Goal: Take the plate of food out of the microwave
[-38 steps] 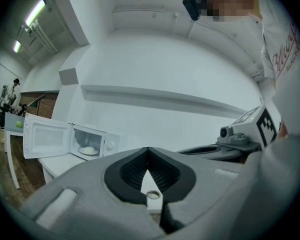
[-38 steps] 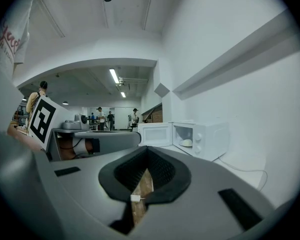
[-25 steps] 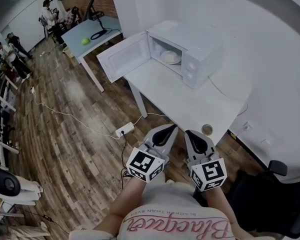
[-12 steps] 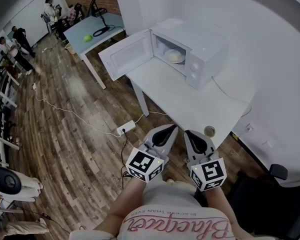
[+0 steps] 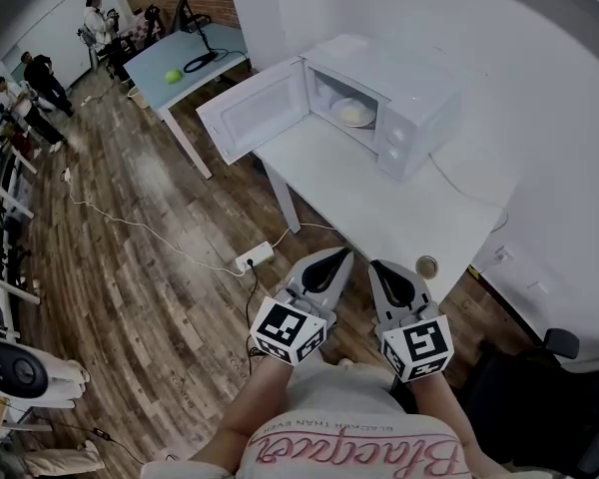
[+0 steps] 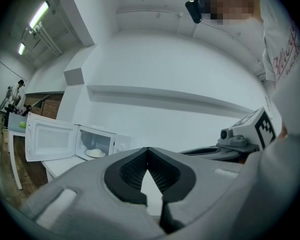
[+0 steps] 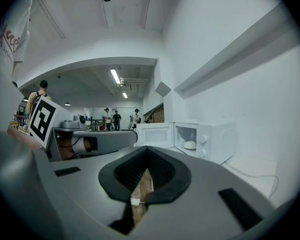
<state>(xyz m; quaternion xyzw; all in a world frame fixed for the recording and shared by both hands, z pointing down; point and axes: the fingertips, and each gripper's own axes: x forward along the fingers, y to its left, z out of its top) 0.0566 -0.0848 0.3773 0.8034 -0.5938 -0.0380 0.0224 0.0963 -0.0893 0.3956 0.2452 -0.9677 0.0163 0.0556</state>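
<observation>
A white microwave (image 5: 404, 108) stands on the white table (image 5: 379, 208) with its door (image 5: 255, 113) swung open to the left. Inside lies a plate of pale food (image 5: 352, 113), also seen as the plate (image 6: 95, 153) in the left gripper view and the plate (image 7: 189, 145) in the right gripper view. My left gripper (image 5: 331, 260) and right gripper (image 5: 384, 267) are held side by side close to my body, well short of the table's near edge. Both point toward the microwave, shut, with nothing between the jaws.
A small round tin (image 5: 426, 265) sits at the table's near edge, and a cable (image 5: 469, 193) runs from the microwave. A power strip (image 5: 253, 258) lies on the wooden floor. A second table with a green ball (image 5: 173, 76) stands beyond the door. People stand far left.
The head view has shifted slightly, so the microwave and table sit a little further right in the picture. Both grippers stay in the same place, shut.
</observation>
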